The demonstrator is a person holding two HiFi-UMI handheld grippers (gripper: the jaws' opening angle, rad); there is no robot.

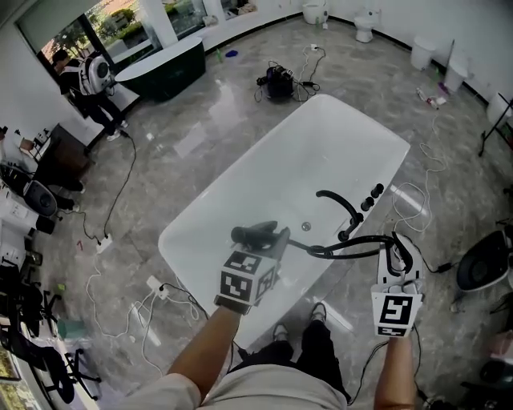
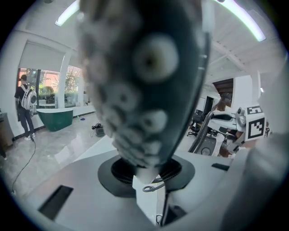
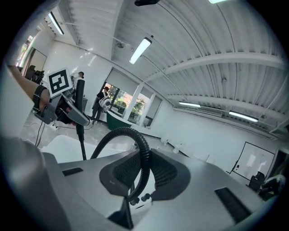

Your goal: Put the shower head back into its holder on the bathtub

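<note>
Transport step: your left gripper (image 1: pixel 271 240) is clamped on the shower head (image 1: pixel 245 235) over the bathtub (image 1: pixel 186 232); your right gripper (image 1: pixel 398 258) pinches the hose (image 1: pixel 353 247). Next, likely align the head with the holder near the faucet (image 1: pixel 340 208).

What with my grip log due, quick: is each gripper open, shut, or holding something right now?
Left gripper: closed on the shower head.
Right gripper: closed on the hose.

Green tub (image 1: pixel 164 68), toilet (image 1: pixel 365 22), black bag (image 1: pixel 279 82)
</note>
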